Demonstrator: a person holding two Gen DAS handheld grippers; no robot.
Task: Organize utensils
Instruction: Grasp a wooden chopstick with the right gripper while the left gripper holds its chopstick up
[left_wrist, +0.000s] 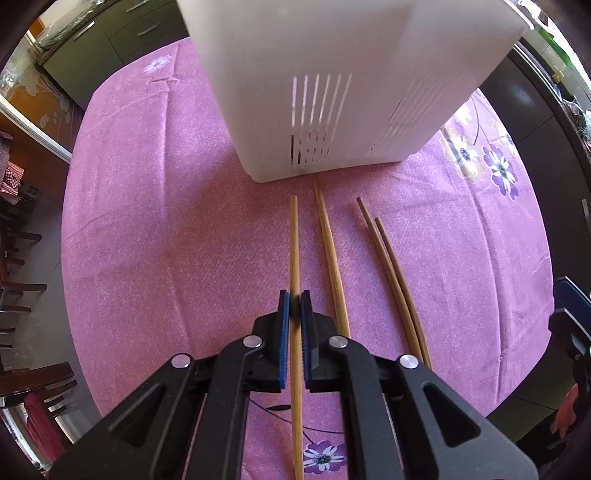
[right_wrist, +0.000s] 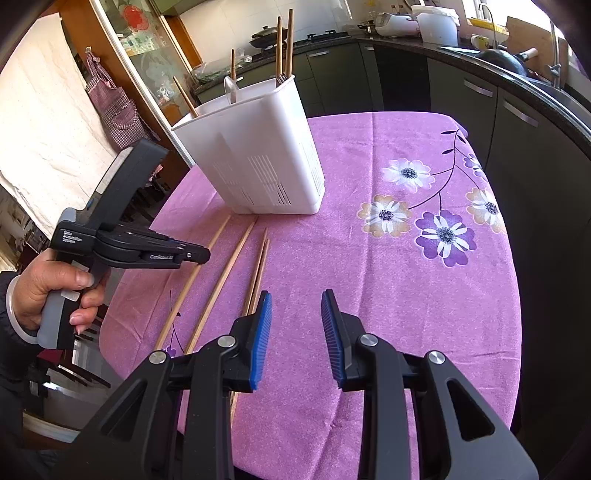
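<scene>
Blue-padded left gripper (left_wrist: 294, 308) is clamped on 1 long bamboo chopstick (left_wrist: 294, 236) lying on the pink floral tablecloth (left_wrist: 147, 221); gripped off-centre, it could pivot and miss the white slotted plastic utensil holder (left_wrist: 332, 92); right gripper (right_wrist: 296, 332) hangs apart, empty.
</scene>
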